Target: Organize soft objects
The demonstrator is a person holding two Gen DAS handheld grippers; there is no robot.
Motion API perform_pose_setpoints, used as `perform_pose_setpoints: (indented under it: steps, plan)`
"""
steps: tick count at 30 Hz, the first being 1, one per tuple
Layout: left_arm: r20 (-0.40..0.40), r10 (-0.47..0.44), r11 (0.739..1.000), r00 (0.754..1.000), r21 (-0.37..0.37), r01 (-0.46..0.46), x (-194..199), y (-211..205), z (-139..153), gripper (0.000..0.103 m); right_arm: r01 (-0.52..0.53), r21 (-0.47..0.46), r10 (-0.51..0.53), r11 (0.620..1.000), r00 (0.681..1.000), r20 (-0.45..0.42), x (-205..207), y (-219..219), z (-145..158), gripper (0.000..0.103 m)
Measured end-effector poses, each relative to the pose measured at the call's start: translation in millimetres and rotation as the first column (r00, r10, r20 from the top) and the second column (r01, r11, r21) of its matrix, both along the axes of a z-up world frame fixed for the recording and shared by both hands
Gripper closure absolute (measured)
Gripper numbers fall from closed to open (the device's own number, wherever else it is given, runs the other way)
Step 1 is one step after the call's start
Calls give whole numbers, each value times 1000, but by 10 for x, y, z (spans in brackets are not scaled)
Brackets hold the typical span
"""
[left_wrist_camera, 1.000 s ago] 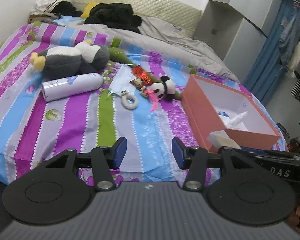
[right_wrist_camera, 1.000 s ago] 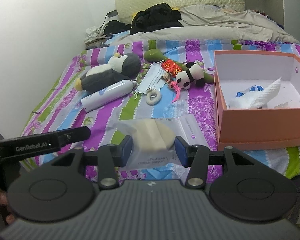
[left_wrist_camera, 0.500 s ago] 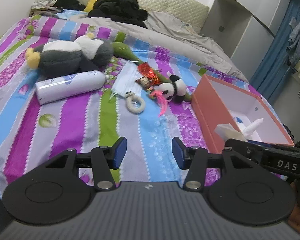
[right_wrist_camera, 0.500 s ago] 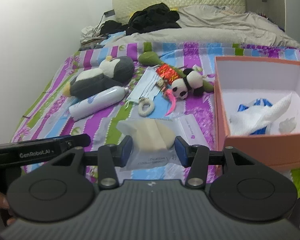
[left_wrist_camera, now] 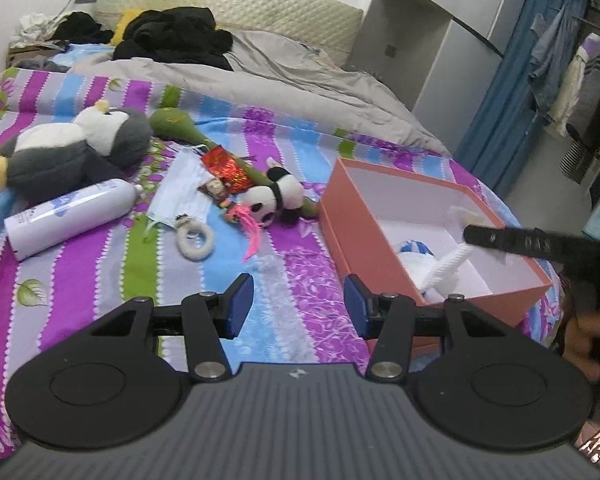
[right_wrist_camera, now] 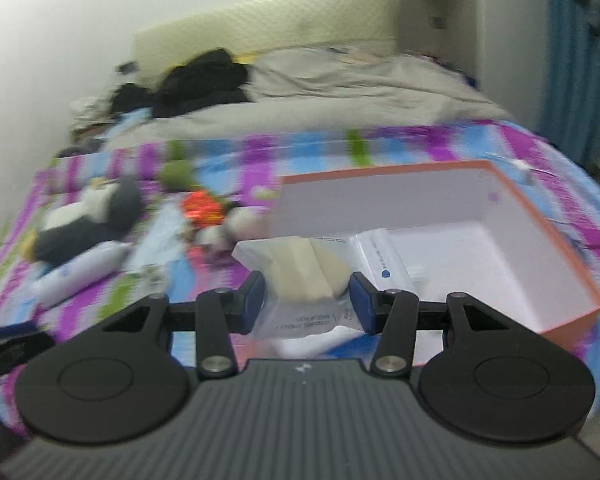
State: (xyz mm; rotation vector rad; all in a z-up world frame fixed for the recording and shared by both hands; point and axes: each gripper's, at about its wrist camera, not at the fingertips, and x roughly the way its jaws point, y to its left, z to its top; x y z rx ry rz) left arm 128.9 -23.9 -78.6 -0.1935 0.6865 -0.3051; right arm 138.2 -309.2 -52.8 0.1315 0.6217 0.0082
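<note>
My right gripper [right_wrist_camera: 307,298] clamps the pouch [right_wrist_camera: 304,280] above the box [right_wrist_camera: 572,256]; only my left view shows the panda [left_wrist_camera: 274,200] sharply, left gripper [left_wrist_camera: 296,306] jaws apart, empty

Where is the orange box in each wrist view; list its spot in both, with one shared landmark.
Left wrist: the orange box lies at right of centre, beyond the open left gripper.
Right wrist: the orange box fills centre-right, just behind the right gripper and its clamped puff packet.
Shared landmark: penguin plush, far left of the box.
</note>
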Motion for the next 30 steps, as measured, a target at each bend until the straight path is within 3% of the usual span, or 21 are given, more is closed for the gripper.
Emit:
perform_pose_setpoints:
  steps: [7, 12, 15, 18, 19, 30]
  plan:
    - [-33, -20, 1000, 999, -15, 19, 27, -103, -46, 47, 158, -4, -158, 987, 981, -109, 265, -781, -128, 52]
    - [-41, -33, 999, 999, -4, 33, 35, -175, -66, 47, 197, -32, -199, 980, 964, -177, 369, -1040, -305, 52]
    - [-40, -40, 999, 998, 0, 40, 42, -220, -59, 47, 181, -33, -184, 983, 962, -203, 363, -1075, -360, 48]
    - [-40, -47, 999, 998, 2, 47, 42, -258, -50, 47, 183, 0, -180, 983, 963, -203, 321, -1104, -380, 19]
    - [-38, -49, 999, 998, 3, 50, 40, -270, -43, 47, 183, 7, -178, 983, 964, -198, 301, -1115, -372, 16]
    - [-10, -48, 999, 999, 1, 48, -26, -262, 49, 47, 115, 12, -113, 993, 986, -127, 27, -826, -184, 16]
